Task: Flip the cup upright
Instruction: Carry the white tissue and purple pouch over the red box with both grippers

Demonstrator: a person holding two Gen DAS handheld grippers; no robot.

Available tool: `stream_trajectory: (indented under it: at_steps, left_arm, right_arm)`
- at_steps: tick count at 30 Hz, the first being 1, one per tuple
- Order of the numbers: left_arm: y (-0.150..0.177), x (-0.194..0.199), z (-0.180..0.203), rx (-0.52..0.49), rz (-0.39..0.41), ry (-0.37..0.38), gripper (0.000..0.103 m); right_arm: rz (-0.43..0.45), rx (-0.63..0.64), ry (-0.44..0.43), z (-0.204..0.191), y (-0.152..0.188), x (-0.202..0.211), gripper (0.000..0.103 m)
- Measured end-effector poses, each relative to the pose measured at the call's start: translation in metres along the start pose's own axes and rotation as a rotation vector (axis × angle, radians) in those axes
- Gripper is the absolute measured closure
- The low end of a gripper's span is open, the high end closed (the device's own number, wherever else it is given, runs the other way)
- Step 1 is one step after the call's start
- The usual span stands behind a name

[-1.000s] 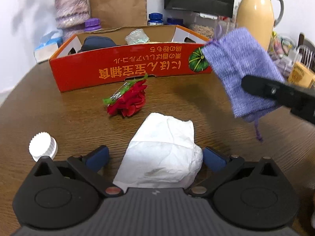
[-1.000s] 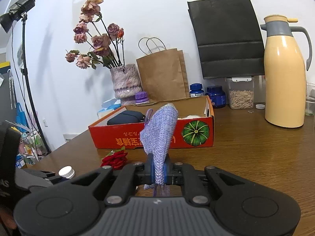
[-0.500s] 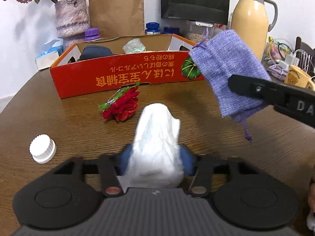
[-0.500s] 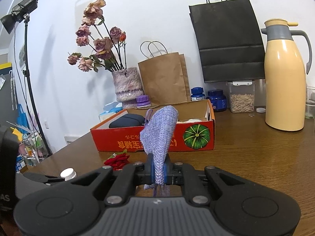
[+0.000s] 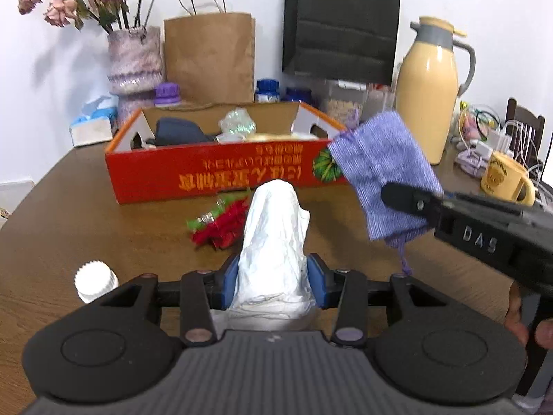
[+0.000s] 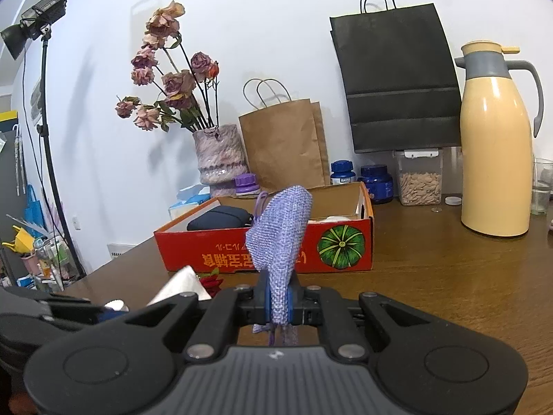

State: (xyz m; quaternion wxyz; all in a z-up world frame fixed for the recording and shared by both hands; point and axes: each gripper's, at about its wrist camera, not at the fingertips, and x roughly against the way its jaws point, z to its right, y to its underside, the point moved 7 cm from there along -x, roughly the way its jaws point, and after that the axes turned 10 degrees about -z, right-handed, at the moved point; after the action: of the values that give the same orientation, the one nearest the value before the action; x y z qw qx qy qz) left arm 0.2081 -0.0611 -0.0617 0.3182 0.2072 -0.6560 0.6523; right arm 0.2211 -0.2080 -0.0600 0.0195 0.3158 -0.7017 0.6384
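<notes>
My left gripper (image 5: 273, 276) is shut on a crumpled white tissue (image 5: 273, 228), which stands up between the blue pads above the wooden table (image 5: 103, 235). My right gripper (image 6: 279, 302) is shut on a purple knitted pouch (image 6: 281, 231) that hangs in the air. In the left wrist view the pouch (image 5: 380, 173) and the right gripper's finger (image 5: 408, 200) sit to the right of the tissue. A yellow mug (image 5: 503, 181) stands upright at the far right edge. No overturned cup shows in either view.
A red cardboard box (image 5: 221, 169) with several items lies across the table's middle. A red flower (image 5: 221, 228) and a white bottle cap (image 5: 95, 280) lie in front of it. At the back stand a yellow thermos (image 5: 428, 110), a vase (image 5: 134, 58), paper bags and jars.
My left gripper went from open around the tissue to shut on it, then rose with it. The right gripper kept its hold on the pouch and barely moved.
</notes>
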Motion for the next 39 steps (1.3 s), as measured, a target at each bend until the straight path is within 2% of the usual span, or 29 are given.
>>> stream_trajectory:
  at_steps: [18, 31, 39]
  left_arm:
    - [-0.061, 0.018, -0.014, 0.044, 0.123, -0.006, 0.06]
    - [-0.112, 0.001, -0.03, 0.127, 0.173, -0.018, 0.06]
    - [-0.134, -0.019, -0.043, 0.171, 0.174, -0.029, 0.061]
  right_arm:
    - [0.061, 0.005, 0.046, -0.011, -0.033, -0.006, 0.095]
    - [0.099, 0.005, 0.047, -0.018, -0.075, -0.036, 0.095]
    - [0.11, -0.011, 0.048, -0.015, -0.096, -0.064, 0.095]
